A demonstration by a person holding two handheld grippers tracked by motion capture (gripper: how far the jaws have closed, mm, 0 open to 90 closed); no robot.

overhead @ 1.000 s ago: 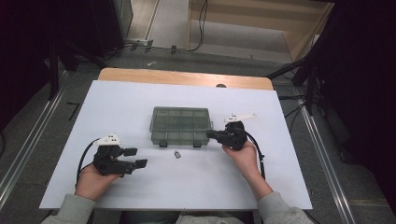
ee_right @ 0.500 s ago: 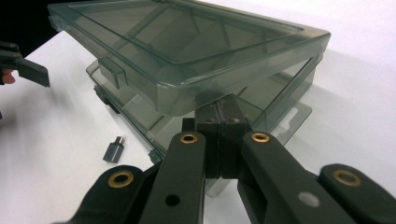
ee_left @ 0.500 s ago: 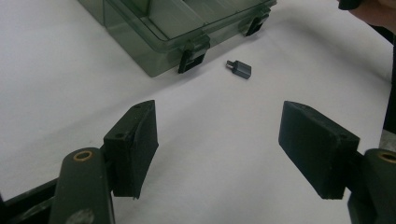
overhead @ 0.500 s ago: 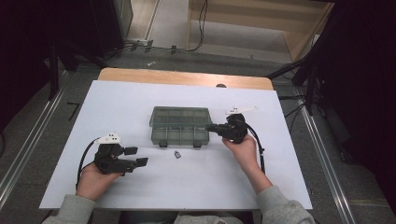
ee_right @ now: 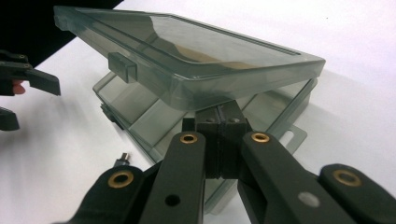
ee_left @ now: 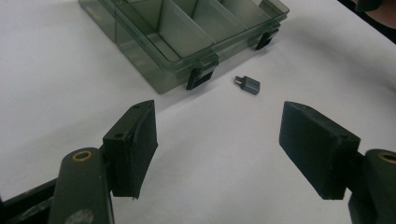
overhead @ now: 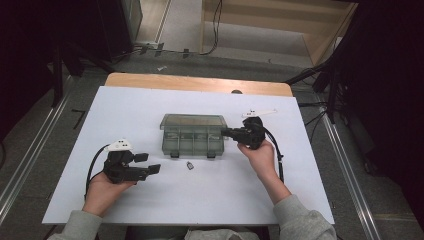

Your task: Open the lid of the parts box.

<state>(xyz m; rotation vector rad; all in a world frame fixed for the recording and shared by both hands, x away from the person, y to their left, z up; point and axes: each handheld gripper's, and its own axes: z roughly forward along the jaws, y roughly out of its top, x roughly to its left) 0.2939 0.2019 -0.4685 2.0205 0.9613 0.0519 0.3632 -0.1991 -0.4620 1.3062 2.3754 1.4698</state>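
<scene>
A smoky clear compartment box sits mid-table with its lid tipped up off the base. My right gripper is shut with nothing between its pads. In the right gripper view its tips are tucked under the right edge of the raised lid, above the base. A small dark part lies on the table just in front of the box. My left gripper rests at the left, open and empty. In its own view the left gripper points toward the part and the box.
The white tabletop reaches out around the box. A wooden edge runs along its far side. Dark floor, cables and metal rails surround the table. The box's two front latches hang open.
My right gripper has moved a little left and away from me, up to the box's right edge. The left hand has stayed where it was.
</scene>
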